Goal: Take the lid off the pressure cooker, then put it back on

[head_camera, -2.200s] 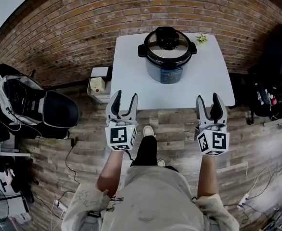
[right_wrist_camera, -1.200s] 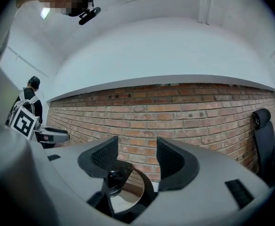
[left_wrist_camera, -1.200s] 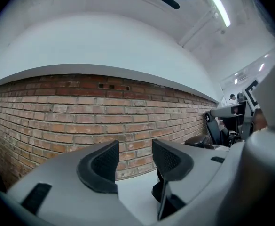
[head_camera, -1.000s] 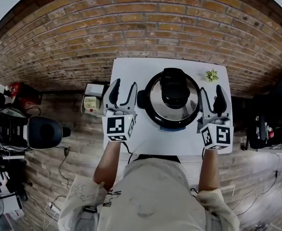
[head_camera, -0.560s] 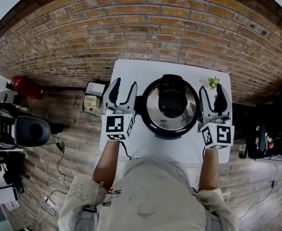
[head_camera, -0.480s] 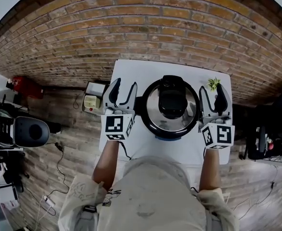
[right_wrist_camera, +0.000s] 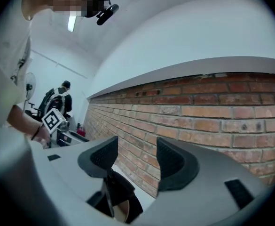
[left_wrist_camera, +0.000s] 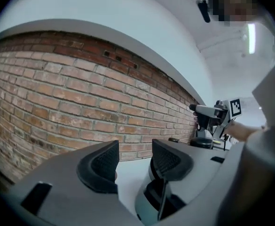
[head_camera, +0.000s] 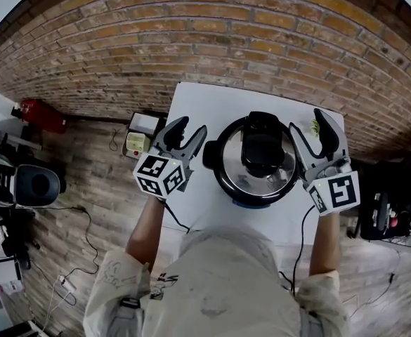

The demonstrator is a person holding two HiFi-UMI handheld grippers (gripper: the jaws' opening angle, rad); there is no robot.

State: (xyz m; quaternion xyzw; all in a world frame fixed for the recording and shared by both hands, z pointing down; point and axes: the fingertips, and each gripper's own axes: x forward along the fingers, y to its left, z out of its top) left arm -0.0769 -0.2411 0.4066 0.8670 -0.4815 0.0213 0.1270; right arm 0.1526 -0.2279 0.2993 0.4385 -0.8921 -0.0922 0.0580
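Observation:
The pressure cooker [head_camera: 256, 167] stands on the white table [head_camera: 198, 209], its steel lid [head_camera: 242, 180] on and the black lid handle [head_camera: 261, 146] on top. My left gripper [head_camera: 190, 128] hovers just left of the cooker's side handle [head_camera: 209, 154], open and holding nothing. My right gripper [head_camera: 308, 123] is open at the cooker's right rim. In the left gripper view the fingers [left_wrist_camera: 168, 157] frame the wall, with the cooker body [left_wrist_camera: 146, 204] low between them. In the right gripper view the open gripper [right_wrist_camera: 135, 159] looks over the cooker's black side handle [right_wrist_camera: 113, 192].
A brick wall [head_camera: 191, 34] runs behind the table. A small green plant [head_camera: 312, 127] sits at the table's back right, partly hidden by my right gripper. A low stand with a yellow item [head_camera: 136, 143] is left of the table, a black chair [head_camera: 33, 184] farther left.
I have stepped up to the table. Over the last second the left gripper rolled and tilted toward the cooker, and the right gripper moved farther back along the cooker's right side. Both stayed open.

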